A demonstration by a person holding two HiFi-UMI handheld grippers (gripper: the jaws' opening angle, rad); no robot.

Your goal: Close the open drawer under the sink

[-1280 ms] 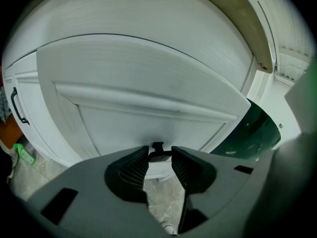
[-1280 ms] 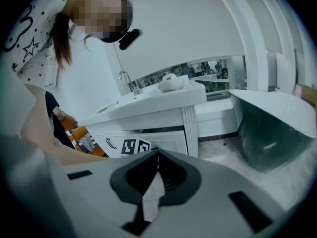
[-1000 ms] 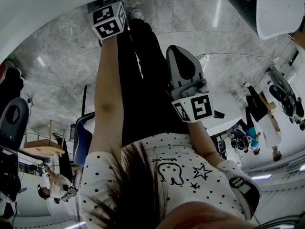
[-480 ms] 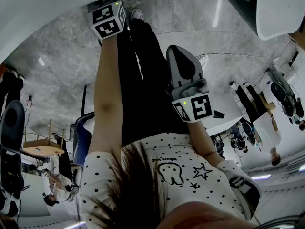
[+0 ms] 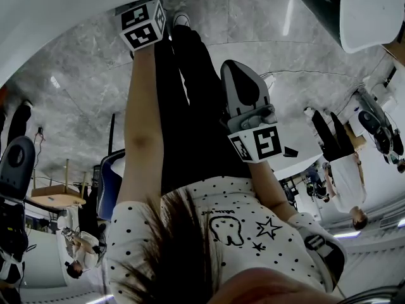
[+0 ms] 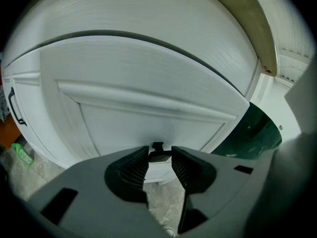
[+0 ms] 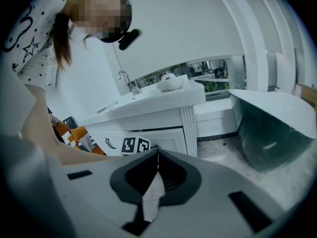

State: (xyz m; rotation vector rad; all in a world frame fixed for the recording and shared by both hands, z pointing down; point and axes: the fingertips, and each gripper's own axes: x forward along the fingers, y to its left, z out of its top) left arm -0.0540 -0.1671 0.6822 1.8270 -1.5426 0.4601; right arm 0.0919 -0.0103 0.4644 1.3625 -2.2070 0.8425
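Observation:
In the left gripper view a white panelled drawer front (image 6: 148, 103) fills the frame, with a dark gap along its top edge. My left gripper (image 6: 159, 158) has its jaws either side of the small dark drawer handle (image 6: 157, 148), which spans the gap between the pads. In the head view only its marker cube (image 5: 142, 25) shows, at the end of the outstretched arm. My right gripper (image 7: 157, 155) hangs back from the vanity (image 7: 163, 108), its tips together with nothing between them. It shows in the head view (image 5: 237, 71) over the dark trousers.
The vanity carries a basin with a tap (image 7: 130, 82) and a white object (image 7: 170, 82). A dark green tub (image 7: 270, 128) stands to its right on the grey marble floor (image 5: 266, 30). Chairs (image 5: 16, 163) and people (image 5: 342, 170) show around the head view's edges.
Both grippers hold still. Only the people at the edges of the head view have shifted.

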